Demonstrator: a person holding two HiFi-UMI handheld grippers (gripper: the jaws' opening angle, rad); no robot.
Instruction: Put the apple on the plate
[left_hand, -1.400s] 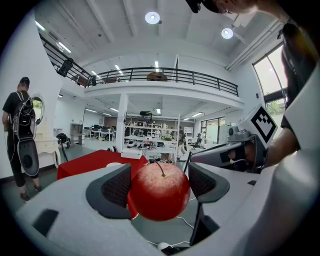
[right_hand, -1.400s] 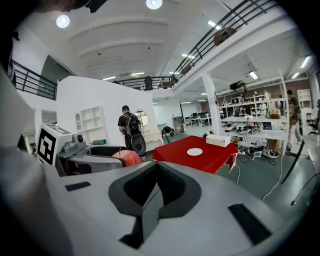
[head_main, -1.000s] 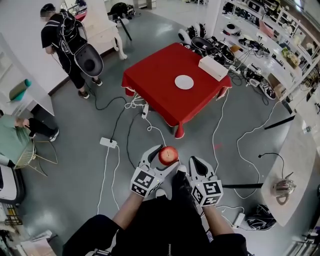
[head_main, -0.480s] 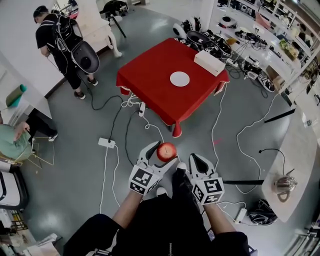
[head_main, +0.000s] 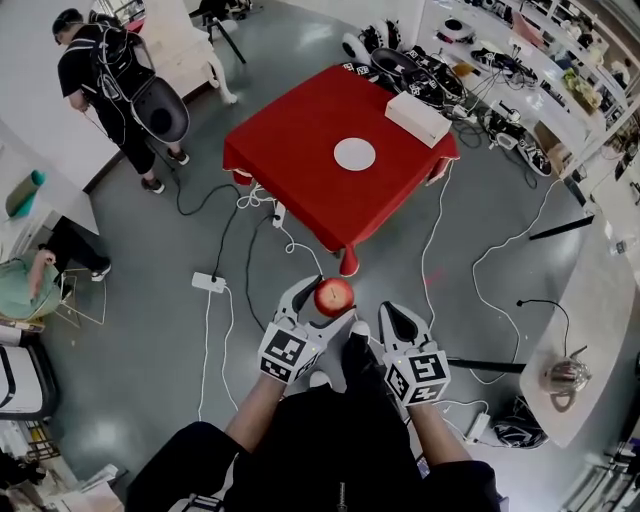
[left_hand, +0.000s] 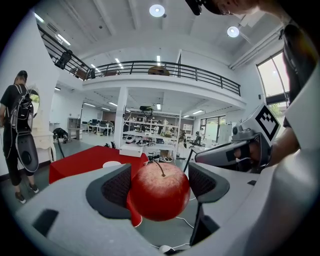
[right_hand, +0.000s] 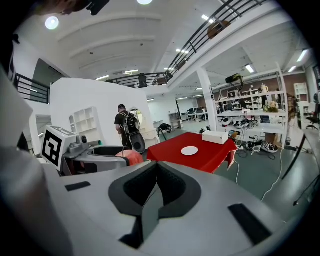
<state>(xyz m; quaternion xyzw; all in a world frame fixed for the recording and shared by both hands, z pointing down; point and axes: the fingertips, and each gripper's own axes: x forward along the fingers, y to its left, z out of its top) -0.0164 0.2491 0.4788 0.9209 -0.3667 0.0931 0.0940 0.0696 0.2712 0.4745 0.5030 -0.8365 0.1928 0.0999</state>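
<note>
Head view: my left claw carries the one apple over the floor, well short of the far red desk with its one plate and one box. Left gripper view: two jaws pinch the apple's sides. Right gripper view: my right claw is pressed together.

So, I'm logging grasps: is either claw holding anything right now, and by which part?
The left claw holds the apple by its two opposite sides, stem up. The right claw is shut on nothing.
</note>
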